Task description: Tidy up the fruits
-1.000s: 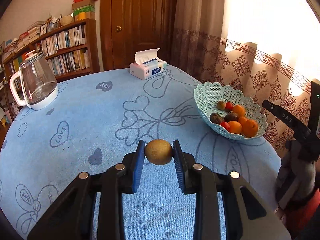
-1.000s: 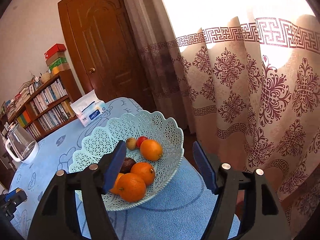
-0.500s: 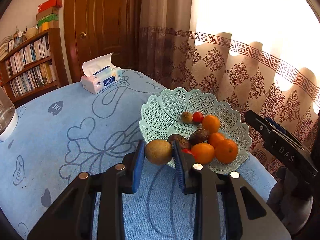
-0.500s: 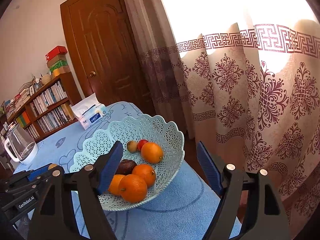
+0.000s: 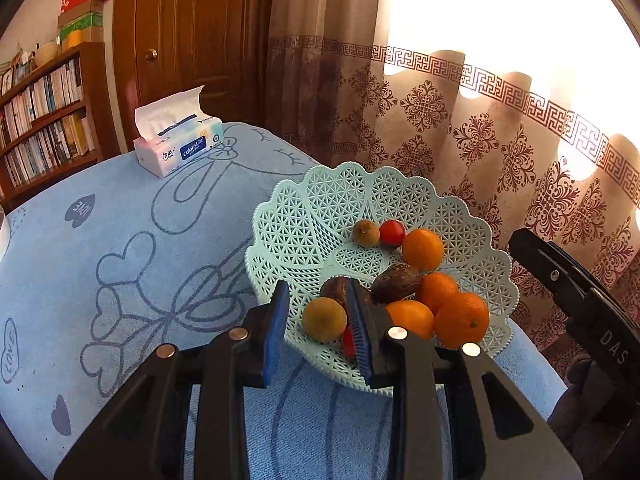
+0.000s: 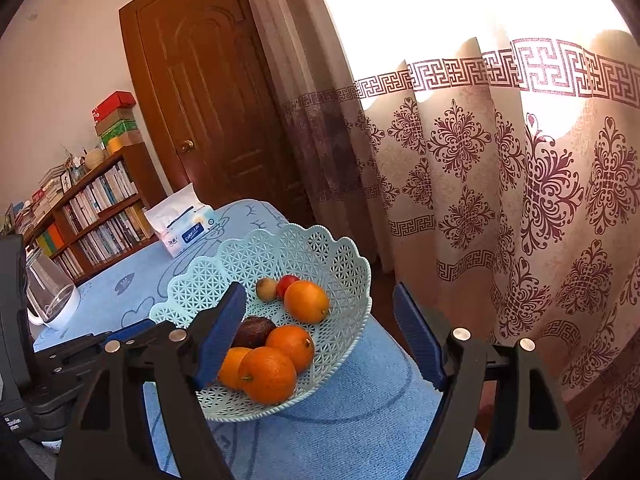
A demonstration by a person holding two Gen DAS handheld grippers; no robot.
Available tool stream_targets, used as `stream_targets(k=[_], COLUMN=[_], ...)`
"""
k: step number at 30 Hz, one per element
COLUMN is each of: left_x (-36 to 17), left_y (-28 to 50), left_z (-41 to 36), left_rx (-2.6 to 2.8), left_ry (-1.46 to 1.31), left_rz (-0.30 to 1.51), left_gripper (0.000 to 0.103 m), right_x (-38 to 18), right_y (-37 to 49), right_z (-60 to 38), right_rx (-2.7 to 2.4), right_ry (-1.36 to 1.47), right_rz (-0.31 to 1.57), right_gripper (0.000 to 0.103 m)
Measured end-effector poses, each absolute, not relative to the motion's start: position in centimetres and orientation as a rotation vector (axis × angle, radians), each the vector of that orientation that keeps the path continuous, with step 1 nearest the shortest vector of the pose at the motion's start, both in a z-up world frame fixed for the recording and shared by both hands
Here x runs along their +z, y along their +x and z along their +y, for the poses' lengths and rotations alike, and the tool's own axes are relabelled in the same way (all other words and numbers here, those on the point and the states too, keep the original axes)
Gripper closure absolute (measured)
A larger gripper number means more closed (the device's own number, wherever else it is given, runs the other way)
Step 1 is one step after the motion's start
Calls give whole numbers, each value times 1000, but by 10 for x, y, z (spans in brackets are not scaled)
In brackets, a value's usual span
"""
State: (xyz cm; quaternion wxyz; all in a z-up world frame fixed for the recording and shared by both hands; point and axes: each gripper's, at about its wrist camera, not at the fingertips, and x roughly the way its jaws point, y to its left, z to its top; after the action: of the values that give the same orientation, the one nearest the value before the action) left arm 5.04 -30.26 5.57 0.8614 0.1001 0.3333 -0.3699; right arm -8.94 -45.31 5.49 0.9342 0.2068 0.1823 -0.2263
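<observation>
Fruit first: your left gripper (image 5: 320, 328) points down over the near rim of the basket (image 5: 312, 216), jaws clamped on a small brown round fruit (image 5: 324, 319), which hangs above the basket's near side, just beside a dark fruit (image 5: 396, 283) and the oranges (image 5: 462, 320). A second ago that gripper was out over the bare blue cloth with the basket well off to its right; it has since swung across so the basket fills the view.

Your right gripper (image 6: 320, 340) has stayed put near the basket's other side, tilted gently down, jaws apart with nothing between them, a little wider than a second ago.

Room to move: the basket sits close to the counter (image 5: 120, 264) edge by the curtain (image 5: 460, 128), fruit crowds its near right part, and its far left wall is bare. A tissue box (image 5: 178, 146) stands well apart.
</observation>
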Motion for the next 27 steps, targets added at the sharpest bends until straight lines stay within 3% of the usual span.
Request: stream_targets(k=[5, 7, 8, 9, 13, 18, 27], left_x=[58, 62, 64, 67, 74, 77, 73], left_y=[48, 44, 42, 39, 36, 38, 31], left_z=[-297, -296, -294, -293, -288, -276, -266], left_rx=[-796, -800, -791, -788, -787, -722, -584], left_ry=[190, 186, 185, 179, 174, 168, 254], left_rz=[705, 690, 676, 661, 647, 632, 606], left_gripper=[65, 53, 38, 34, 33, 15, 5], right_x=[55, 55, 55, 55, 56, 56, 54], right_y=[-90, -90, -90, -91, -92, -96, -94], right_z=[-454, -454, -454, -454, -455, -456, -450], right_rx=[-464, -464, -464, -466, -466, -479, -414], right_ry=[425, 429, 430, 431, 434, 451, 458], right_rz=[370, 370, 369, 367, 365, 353, 413], right_gripper=[25, 22, 19, 18, 15, 7, 3])
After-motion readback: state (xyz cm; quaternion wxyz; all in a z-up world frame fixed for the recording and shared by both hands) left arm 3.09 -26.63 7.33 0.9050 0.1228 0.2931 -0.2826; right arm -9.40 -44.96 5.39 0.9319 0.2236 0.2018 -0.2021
